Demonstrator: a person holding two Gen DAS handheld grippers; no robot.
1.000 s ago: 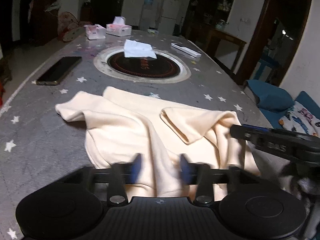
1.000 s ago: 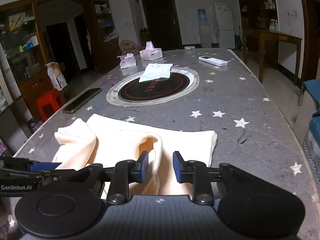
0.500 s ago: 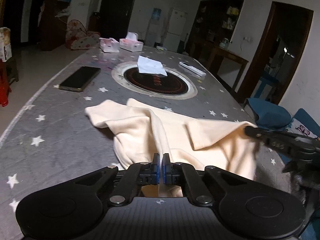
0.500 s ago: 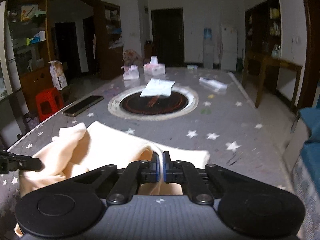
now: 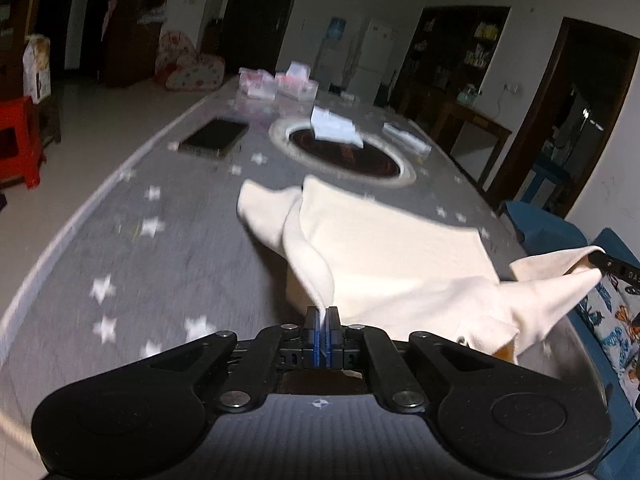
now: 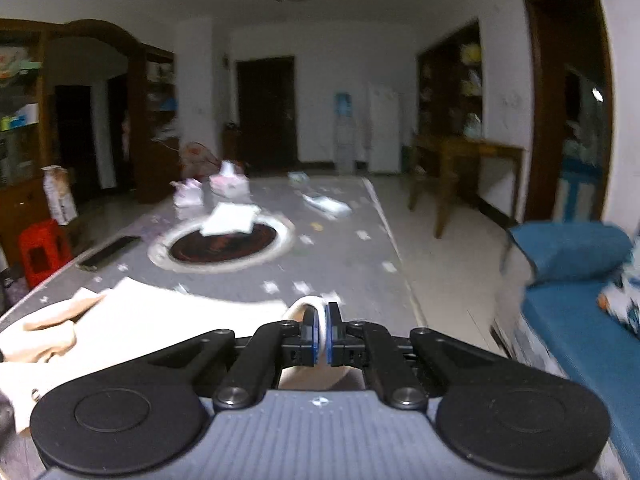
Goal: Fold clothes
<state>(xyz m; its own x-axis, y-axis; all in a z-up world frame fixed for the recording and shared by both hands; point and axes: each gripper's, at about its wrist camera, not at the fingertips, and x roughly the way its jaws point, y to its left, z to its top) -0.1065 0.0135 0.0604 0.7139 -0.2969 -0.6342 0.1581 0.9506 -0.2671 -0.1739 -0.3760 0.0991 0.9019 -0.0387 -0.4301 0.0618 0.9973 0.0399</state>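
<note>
A cream garment lies on the grey star-patterned table, its near edge lifted. My left gripper is shut on a fold of the garment's near edge. My right gripper is shut on another fold of the same garment. In the left wrist view the right gripper's finger shows at the far right with cloth pulled up to it. The cloth is stretched between the two grippers above the table.
A round dark hotplate with a white cloth on it sits mid-table. A phone lies at the left, tissue boxes at the far end, a remote at the right. A blue sofa stands right of the table.
Both grippers went from open to shut on the garment's near edge and have lifted it. They have moved apart, pulling the cloth taut. Both views now tilt upward and are blurred.
</note>
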